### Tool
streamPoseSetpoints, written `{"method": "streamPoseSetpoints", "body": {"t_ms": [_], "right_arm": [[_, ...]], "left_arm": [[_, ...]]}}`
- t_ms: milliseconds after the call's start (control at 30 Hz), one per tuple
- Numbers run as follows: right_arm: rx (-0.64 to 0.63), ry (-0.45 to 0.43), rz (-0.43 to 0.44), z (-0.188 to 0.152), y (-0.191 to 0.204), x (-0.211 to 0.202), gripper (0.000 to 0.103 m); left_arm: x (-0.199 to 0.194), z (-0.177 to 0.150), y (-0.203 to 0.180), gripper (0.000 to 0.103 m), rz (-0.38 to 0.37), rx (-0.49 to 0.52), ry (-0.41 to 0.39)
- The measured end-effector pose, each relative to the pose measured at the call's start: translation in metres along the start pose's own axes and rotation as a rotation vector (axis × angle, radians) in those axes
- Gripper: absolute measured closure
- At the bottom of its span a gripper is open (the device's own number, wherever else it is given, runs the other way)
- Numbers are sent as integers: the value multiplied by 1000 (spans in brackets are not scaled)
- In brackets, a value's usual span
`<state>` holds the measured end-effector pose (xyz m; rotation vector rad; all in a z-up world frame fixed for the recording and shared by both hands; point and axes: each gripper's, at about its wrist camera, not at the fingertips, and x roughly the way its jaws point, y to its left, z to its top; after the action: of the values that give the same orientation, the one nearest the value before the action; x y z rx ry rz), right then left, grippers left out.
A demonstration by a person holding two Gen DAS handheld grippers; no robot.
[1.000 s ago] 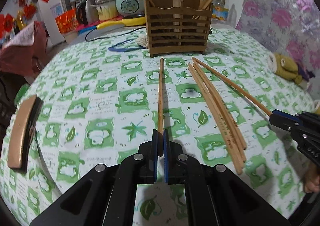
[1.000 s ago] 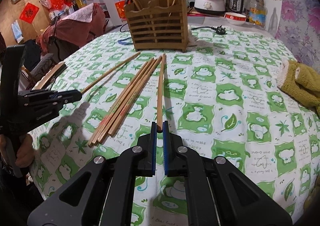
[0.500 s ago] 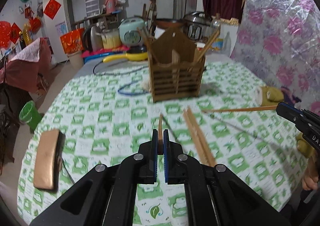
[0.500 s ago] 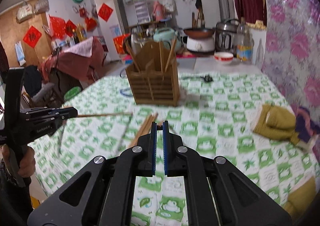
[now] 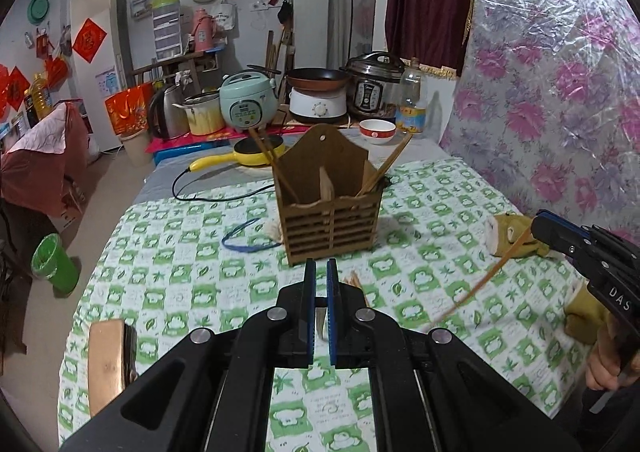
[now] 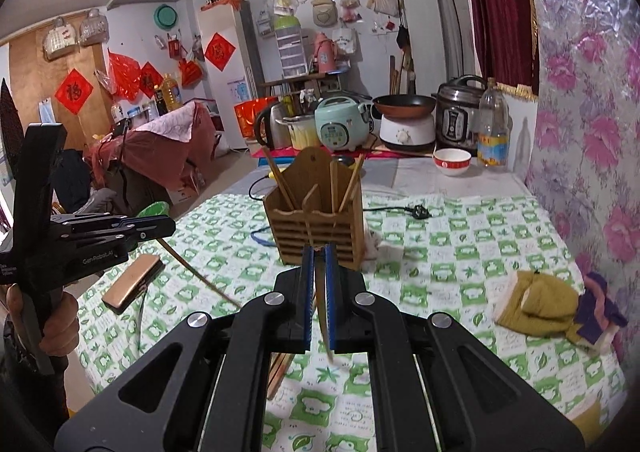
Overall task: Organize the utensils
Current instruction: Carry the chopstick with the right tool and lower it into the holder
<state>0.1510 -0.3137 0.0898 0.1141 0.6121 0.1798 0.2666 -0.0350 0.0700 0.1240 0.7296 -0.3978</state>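
My left gripper (image 5: 320,266) is shut on one wooden chopstick (image 5: 320,322) by its end, and the stick hangs down between the blue pads. My right gripper (image 6: 319,252) is shut on a second chopstick (image 6: 325,328) the same way. Both are held above the table, in front of the slatted wooden utensil holder (image 5: 332,212) (image 6: 316,220), which has a few chopsticks standing in it. The right gripper (image 5: 540,222) shows at the right edge with its stick (image 5: 480,284) drooping. The left gripper (image 6: 168,227) shows at the left. Loose chopsticks (image 5: 354,280) (image 6: 280,372) lie on the green-checked cloth below.
A copper-coloured flat block (image 5: 106,364) (image 6: 132,288) lies near the table's left edge. An olive plush cloth (image 5: 508,232) (image 6: 540,304) sits at the right. A blue loop (image 5: 248,242) and a plug (image 6: 418,211) lie near the holder. Cookers, a pan and a bowl (image 6: 452,162) crowd the far end.
Both grippers have risen off the table, each carrying its chopstick. The sticks lay flat pointing ahead; now they hang down from the pads, and the holder sits lower in both views.
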Motion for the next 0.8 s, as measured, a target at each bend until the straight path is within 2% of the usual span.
{"method": "streamPoseSetpoints", "body": {"t_ms": [267, 433, 600, 800], "right_arm": [[1, -15, 30, 26, -1, 9, 96], [-6, -26, 61, 48, 6, 22, 96], [-17, -77, 97, 95, 16, 37, 96], [16, -176, 96, 152, 16, 56, 96]], "left_arm": [[5, 35, -2, 98, -23, 10, -15], [9, 67, -1, 98, -25, 12, -35], [5, 120, 3, 98, -24, -2, -102], [10, 174, 12, 98, -31, -39, -199]]}}
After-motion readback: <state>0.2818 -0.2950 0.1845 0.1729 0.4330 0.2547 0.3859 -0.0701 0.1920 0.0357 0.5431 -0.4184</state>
